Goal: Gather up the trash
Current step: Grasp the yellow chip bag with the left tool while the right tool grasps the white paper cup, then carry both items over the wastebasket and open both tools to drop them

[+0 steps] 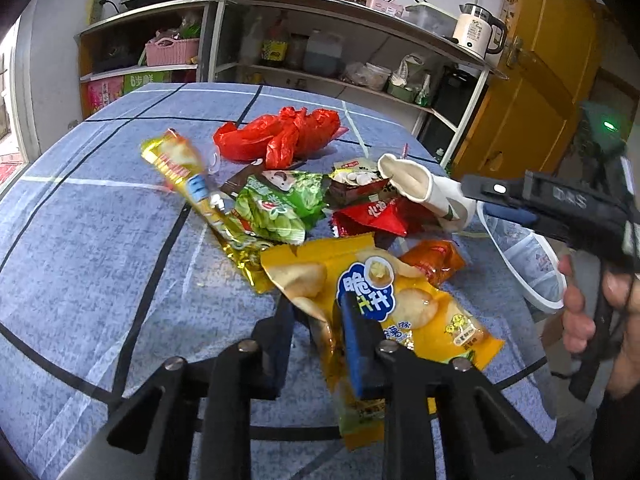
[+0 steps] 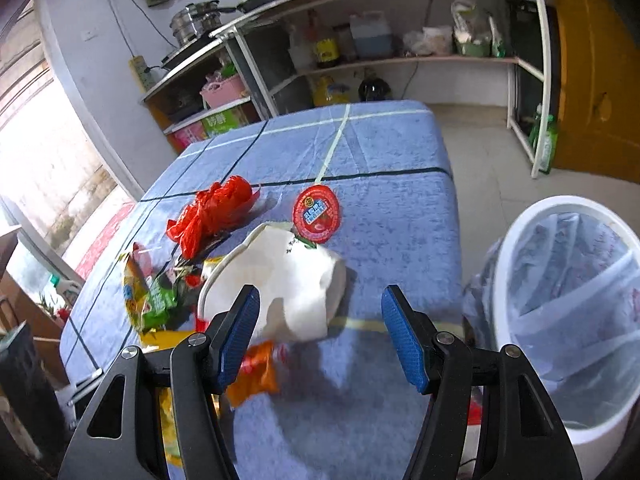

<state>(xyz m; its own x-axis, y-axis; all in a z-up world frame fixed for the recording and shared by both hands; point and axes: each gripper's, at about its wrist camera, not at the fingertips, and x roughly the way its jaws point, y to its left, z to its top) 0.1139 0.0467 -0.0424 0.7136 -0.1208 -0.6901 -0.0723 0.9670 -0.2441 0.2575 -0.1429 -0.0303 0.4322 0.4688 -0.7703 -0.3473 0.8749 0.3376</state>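
Snack trash lies in a heap on the blue table cloth [image 1: 80, 240]. My left gripper [image 1: 316, 312] is shut on a yellow chip bag [image 1: 384, 292] at the near side of the heap. Behind it lie a gold wrapper [image 1: 188, 176], a green bag [image 1: 276, 208], a red wrapper [image 1: 372, 220], an orange packet [image 1: 436, 260], a crushed white paper cup [image 1: 420, 188] and a red plastic bag [image 1: 280, 136]. My right gripper [image 2: 320, 320] is open and empty, above the table just in front of the white cup [image 2: 288, 280]. A round red lid [image 2: 316, 216] lies behind the cup.
A white trash bin [image 2: 568, 312] with a clear liner stands off the table's right edge; it also shows in the left wrist view [image 1: 528, 264]. Kitchen shelves [image 1: 320, 40] with pots, bottles and a kettle stand behind the table. A yellow door [image 1: 540, 100] is at the right.
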